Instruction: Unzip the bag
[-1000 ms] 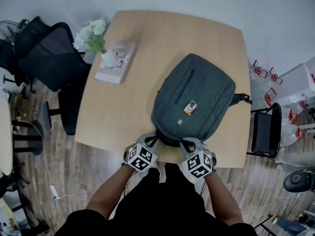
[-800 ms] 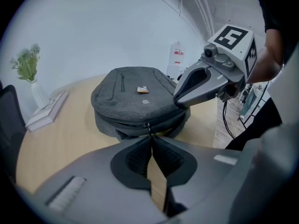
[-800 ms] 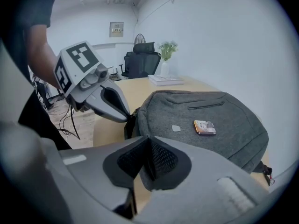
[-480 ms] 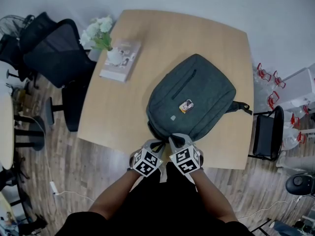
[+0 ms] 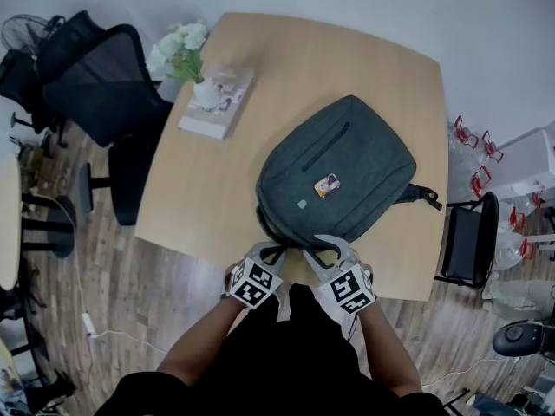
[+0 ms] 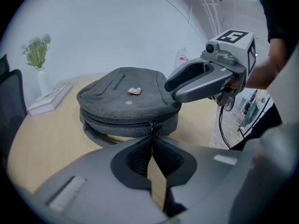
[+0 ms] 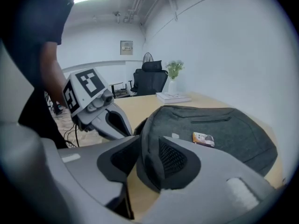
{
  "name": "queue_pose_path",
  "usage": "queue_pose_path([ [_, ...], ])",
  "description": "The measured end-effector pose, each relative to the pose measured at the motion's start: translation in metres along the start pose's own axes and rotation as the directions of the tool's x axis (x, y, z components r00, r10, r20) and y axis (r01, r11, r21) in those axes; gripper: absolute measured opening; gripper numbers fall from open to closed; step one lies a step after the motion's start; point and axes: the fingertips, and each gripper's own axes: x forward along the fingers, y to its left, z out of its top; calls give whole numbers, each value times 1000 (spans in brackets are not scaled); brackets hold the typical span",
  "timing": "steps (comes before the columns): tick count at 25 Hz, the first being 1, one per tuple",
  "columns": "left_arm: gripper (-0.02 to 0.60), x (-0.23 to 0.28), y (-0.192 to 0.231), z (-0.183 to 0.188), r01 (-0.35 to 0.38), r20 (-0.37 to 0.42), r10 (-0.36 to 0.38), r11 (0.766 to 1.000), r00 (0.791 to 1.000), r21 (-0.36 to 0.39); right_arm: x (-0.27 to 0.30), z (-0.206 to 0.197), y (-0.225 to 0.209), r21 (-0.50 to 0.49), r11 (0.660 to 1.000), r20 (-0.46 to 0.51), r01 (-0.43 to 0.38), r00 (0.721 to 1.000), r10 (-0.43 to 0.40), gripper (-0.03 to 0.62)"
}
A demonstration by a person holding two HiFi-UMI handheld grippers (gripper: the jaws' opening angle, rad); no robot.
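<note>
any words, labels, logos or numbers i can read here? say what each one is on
None can be read in any view.
Small card lying on the backpack: print too small to read.
Book cover: too small to read.
Framed sign on the far wall: blurred.
Marker cubes: only black-and-white square patterns, no words.

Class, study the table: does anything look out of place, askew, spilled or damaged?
Nothing is spilled or damaged. The grey backpack lies askew, slanted across the table with its near end close to the edge, and the vase of flowers appears to stand on a book rather than on the tabletop.
</note>
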Motion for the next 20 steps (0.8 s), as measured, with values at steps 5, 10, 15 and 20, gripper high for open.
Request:
queue_pose_path([
  [5,26,-10,22,-8,-50,-2,50,998,999,-22,-27,-42,-34,-143,990,-107,-10,994,-6,153],
  [10,26,-26,64,-19,-138,-10,138,989,990,-50,-23,-63,-42,-330,941,-228,-80,974,3,155],
  [15,26,-40,106,-26,-227,-22,226,970,974,-92,-6,-61,-46,-463,882,-269,-84,962,-50,170],
  [20,26,-41,113,-28,-249,-29,248,965,968,-86,13,-63,-54,-540,838,-303,-76,947,-109,176],
])
